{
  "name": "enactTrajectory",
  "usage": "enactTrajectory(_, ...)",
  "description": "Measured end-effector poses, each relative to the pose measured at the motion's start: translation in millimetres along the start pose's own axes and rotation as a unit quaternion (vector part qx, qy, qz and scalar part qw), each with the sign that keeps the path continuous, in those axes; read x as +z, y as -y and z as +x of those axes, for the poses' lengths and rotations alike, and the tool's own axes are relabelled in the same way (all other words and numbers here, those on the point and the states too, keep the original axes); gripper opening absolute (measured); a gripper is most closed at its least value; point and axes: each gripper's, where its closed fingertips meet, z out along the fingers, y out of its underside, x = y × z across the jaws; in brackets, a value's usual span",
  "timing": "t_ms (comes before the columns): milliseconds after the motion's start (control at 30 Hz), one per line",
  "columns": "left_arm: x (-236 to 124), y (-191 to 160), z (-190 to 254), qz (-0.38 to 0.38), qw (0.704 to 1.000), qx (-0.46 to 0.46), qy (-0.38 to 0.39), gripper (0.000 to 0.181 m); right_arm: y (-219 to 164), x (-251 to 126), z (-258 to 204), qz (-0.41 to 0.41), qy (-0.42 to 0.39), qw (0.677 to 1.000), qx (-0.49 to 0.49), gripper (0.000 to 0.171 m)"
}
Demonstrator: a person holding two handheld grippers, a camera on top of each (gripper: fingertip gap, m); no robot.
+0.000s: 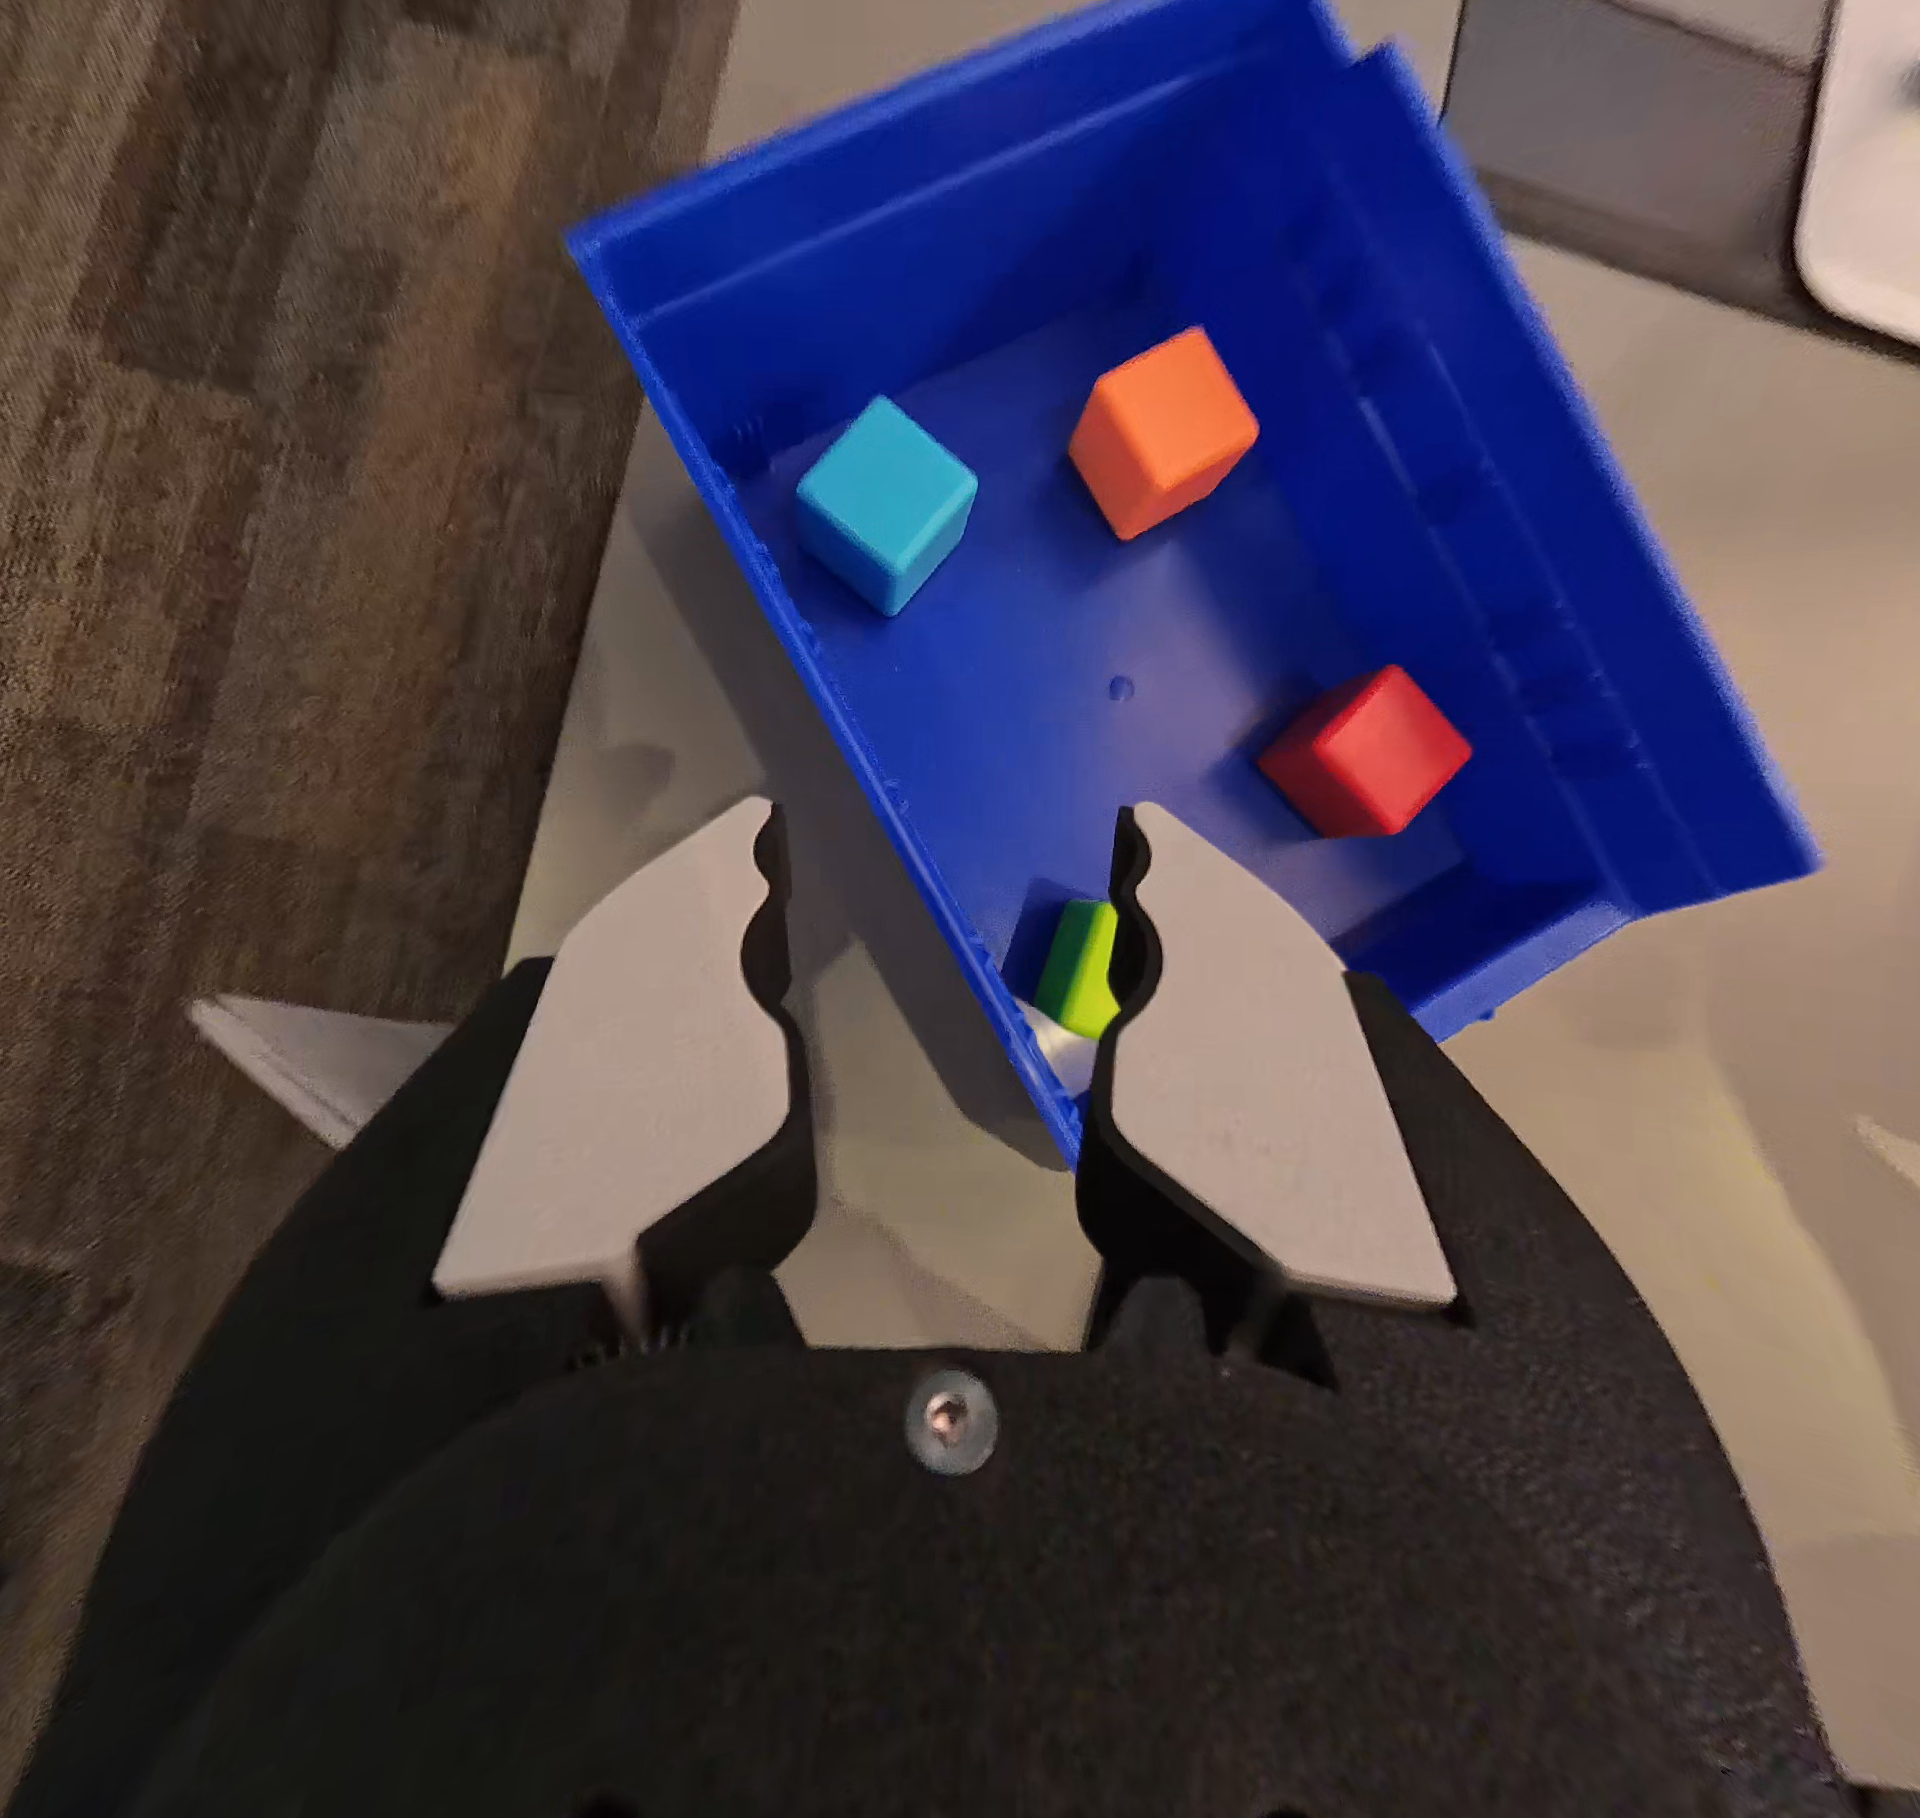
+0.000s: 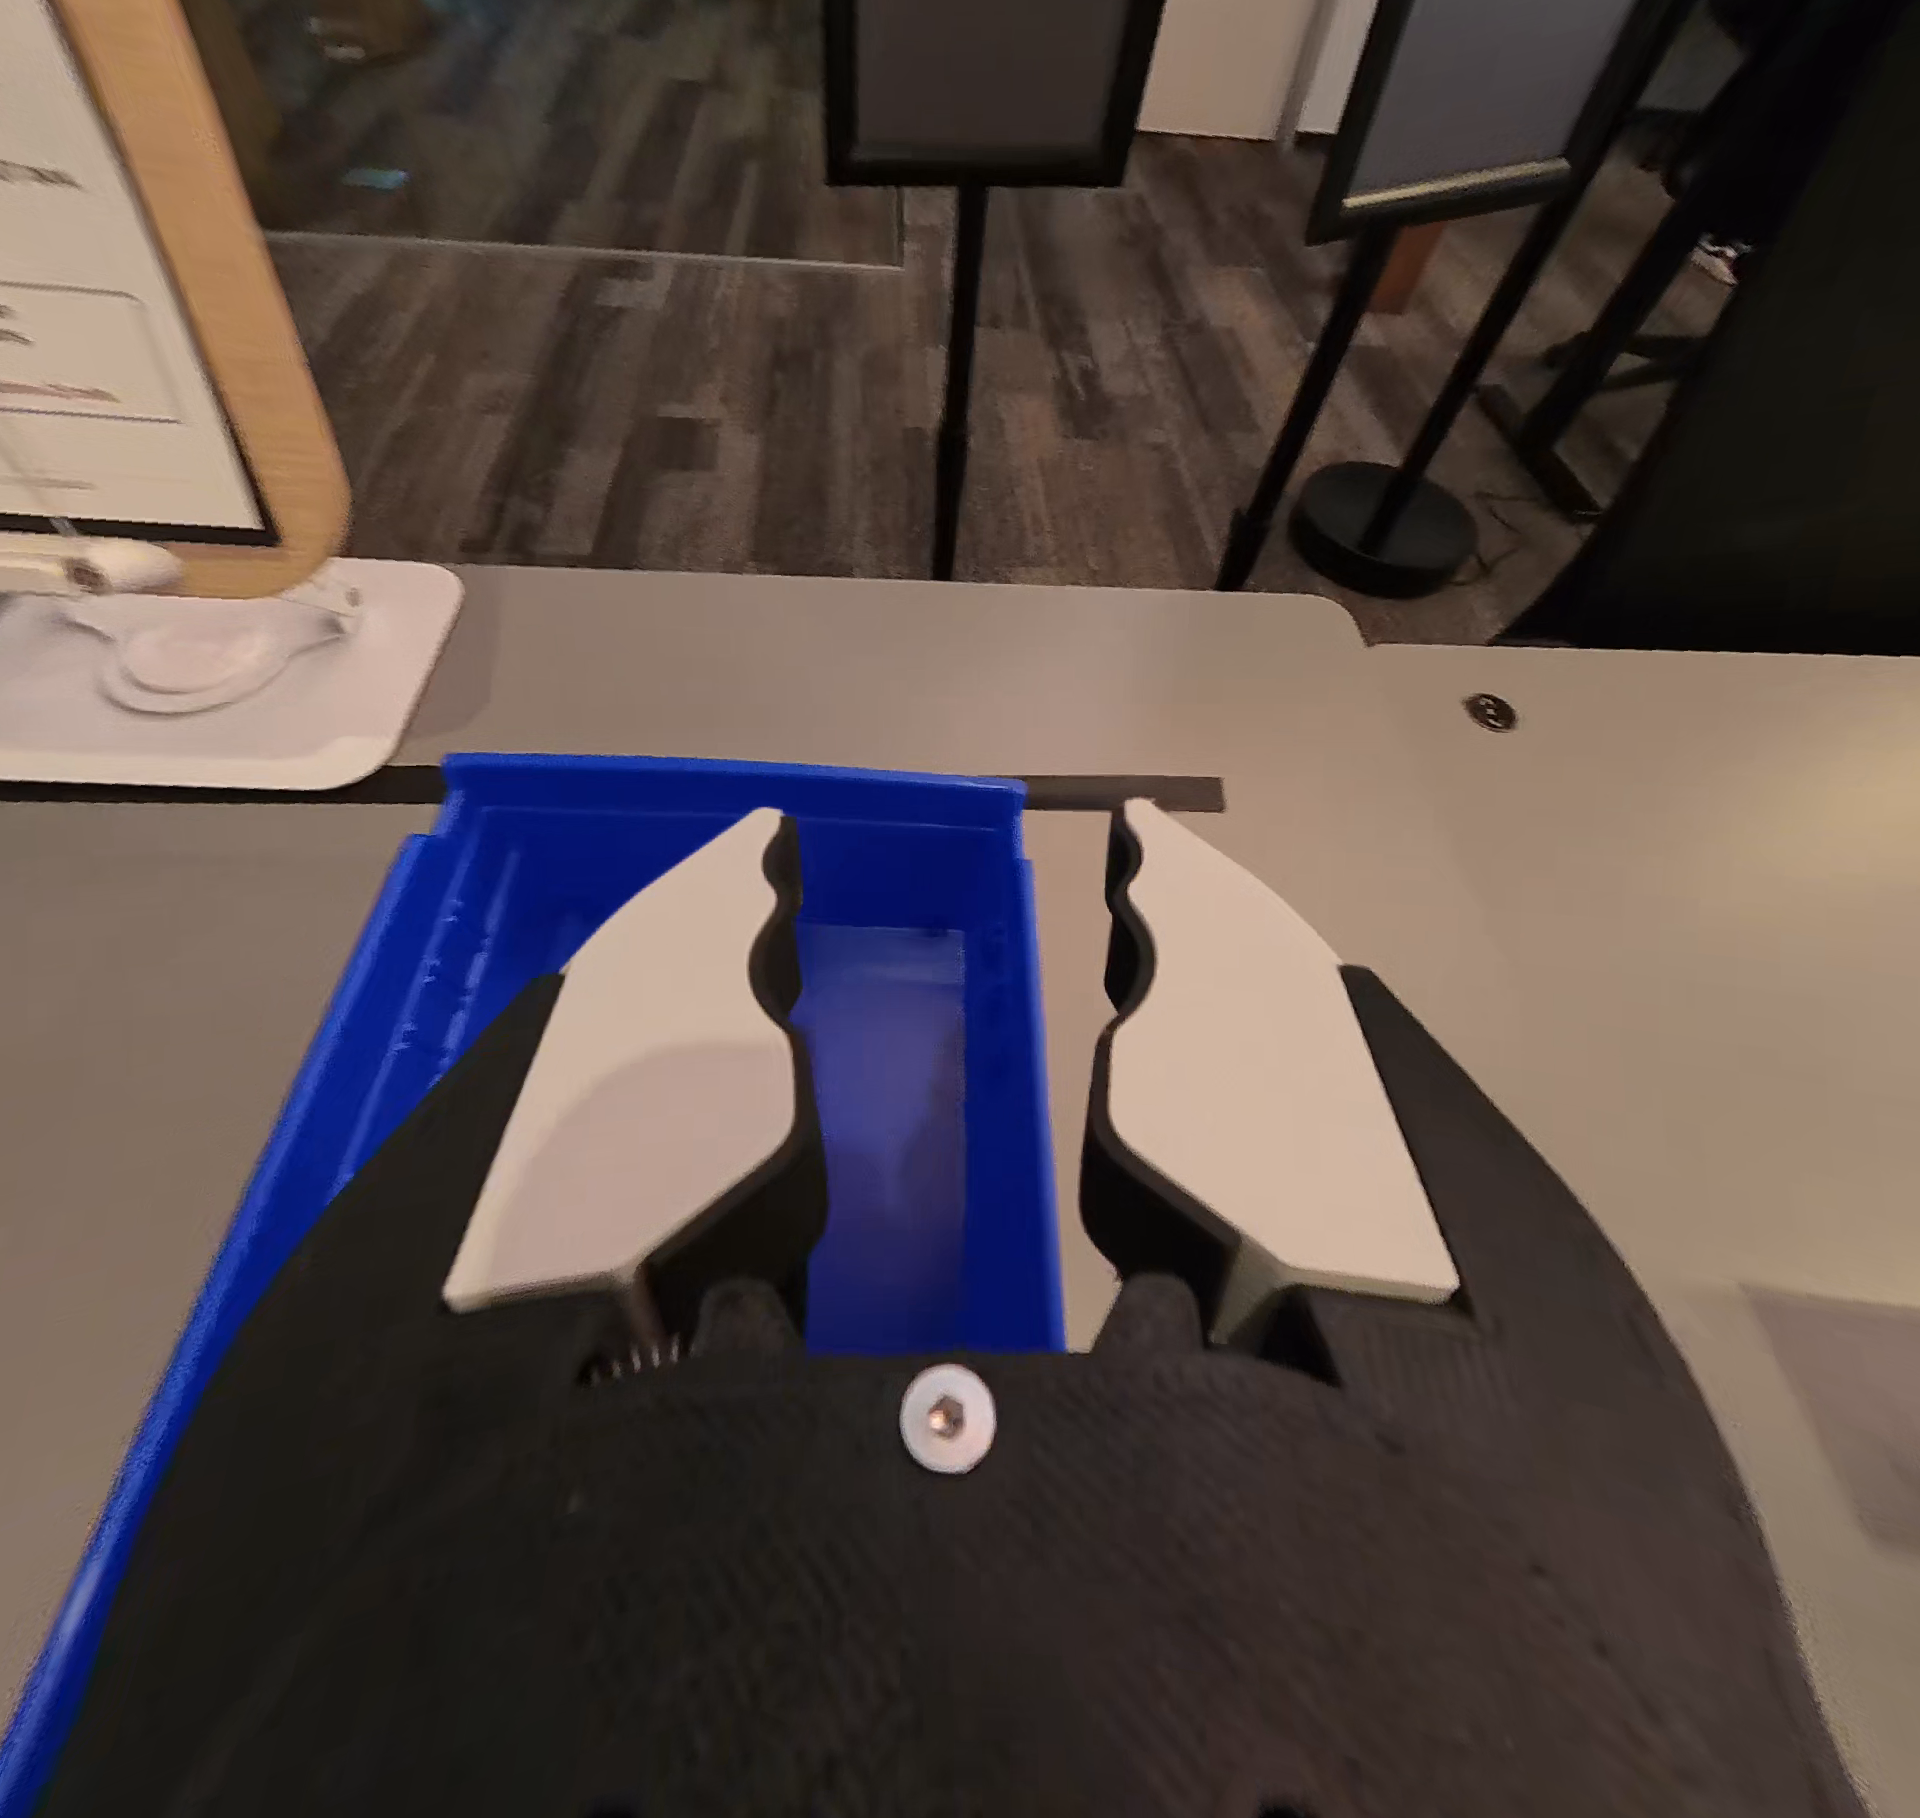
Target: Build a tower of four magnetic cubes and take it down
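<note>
Your four cubes all lie loose on the floor of the blue bin (image 1: 1039, 210), none stacked: the light blue cube (image 1: 886, 504) near the left wall, the orange cube (image 1: 1162, 430) beside it, the red cube (image 1: 1363, 750) toward the right wall, and the green cube (image 1: 1081, 963) nearest you, half hidden behind a fingertip. Your left hand-held gripper (image 1: 945, 823) hangs above the bin's near corner with its jaws spread and nothing between them. Your right hand-held gripper (image 2: 948, 818) hovers over the bin's right wall, also released and empty.

Start with a cube that has room around it; the red or orange looks easiest. Square the fingers to two flat faces before closing. The green one may sit against the wall, though the view is too blocked to be sure. Build on the bare table (image 2: 1455, 937), away from its edge.
</note>
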Motion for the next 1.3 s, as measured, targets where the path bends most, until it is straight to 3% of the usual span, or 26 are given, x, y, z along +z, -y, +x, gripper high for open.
enactTrajectory(267, 48.8, -30.1, -0.8, -0.128, 0.991, 0.012, 0.024, 0.068, 17.0, -16.2, -22.8, 0.054, 0.056, 0.997, -0.010, 0.057)
enactTrajectory(500, 71.8, -53.6, -3.0, -0.196, 0.981, -0.002, 0.009, 0.041, 13.7, -18.8, -24.4, 0.054, 0.078, 0.995, 0.006, 0.057)
enactTrajectory(567, 78.4, -54.6, -9.6, -0.202, 0.979, 0.009, 0.033, 0.026, 12.2, -18.3, -26.9, 0.049, 0.083, 0.995, 0.005, 0.057)
enactTrajectory(767, 89.8, -39.8, -1.9, -0.189, 0.980, 0.055, 0.022, 0.021, 9.6, -14.9, -39.2, 0.042, 0.096, 0.994, -0.006, 0.056)
enactTrajectory(1033, 113.2, -15.9, 32.0, -0.160, 0.969, 0.184, -0.026, 0.009, -1.9, -5.4, -53.5, 0.013, 0.100, 0.994, -0.047, 0.055)
enactTrajectory(1300, 115.0, -14.0, 34.4, -0.155, 0.972, 0.164, -0.062, 0.007, -2.9, -0.6, -57.7, 0.013, 0.094, 0.993, -0.071, 0.052)
